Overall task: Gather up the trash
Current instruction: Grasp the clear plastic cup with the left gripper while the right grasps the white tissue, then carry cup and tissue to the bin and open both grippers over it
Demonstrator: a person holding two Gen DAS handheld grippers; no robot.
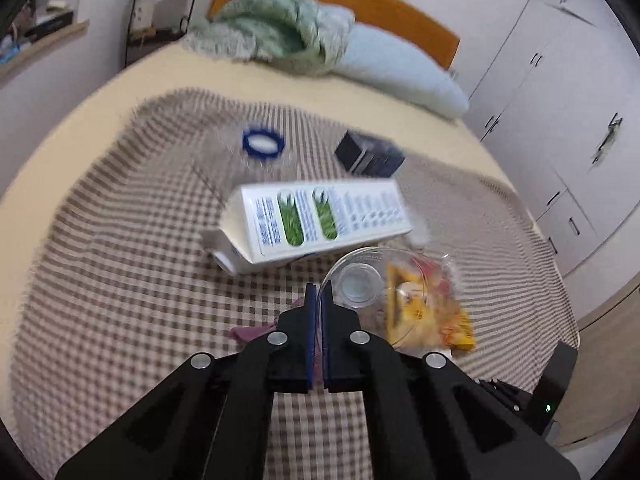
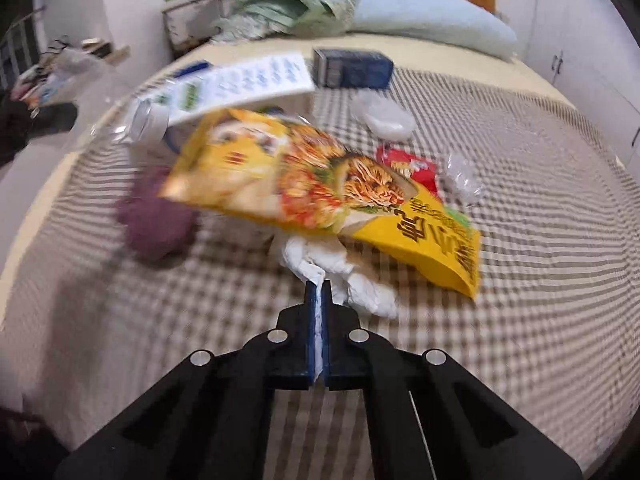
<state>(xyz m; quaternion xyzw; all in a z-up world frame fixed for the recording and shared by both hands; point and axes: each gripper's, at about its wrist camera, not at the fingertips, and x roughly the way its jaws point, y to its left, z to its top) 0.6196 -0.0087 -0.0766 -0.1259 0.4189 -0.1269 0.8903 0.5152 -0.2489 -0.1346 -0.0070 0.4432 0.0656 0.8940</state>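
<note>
My left gripper (image 1: 319,290) is shut on the rim of a clear plastic cup (image 1: 368,284), held above the checked blanket. Through the cup shows a yellow snack packet (image 1: 432,312). A white milk carton (image 1: 320,220) lies behind. My right gripper (image 2: 319,286) is shut on a crumpled white tissue (image 2: 340,276). The yellow snack packet (image 2: 320,184) is just beyond the tissue. The carton (image 2: 244,84), a dark blue box (image 2: 352,68), a clear lid (image 2: 384,118), a red wrapper (image 2: 412,168) and clear plastic wrap (image 2: 464,180) lie farther back.
A purple ball of material (image 2: 156,220) lies left on the checked blanket (image 2: 540,280). A blue-rimmed lid (image 1: 263,144) and the dark box (image 1: 368,154) lie farther up the bed. A green blanket (image 1: 276,28) and pillow (image 1: 400,72) sit by the headboard. Cupboards (image 1: 560,120) stand right.
</note>
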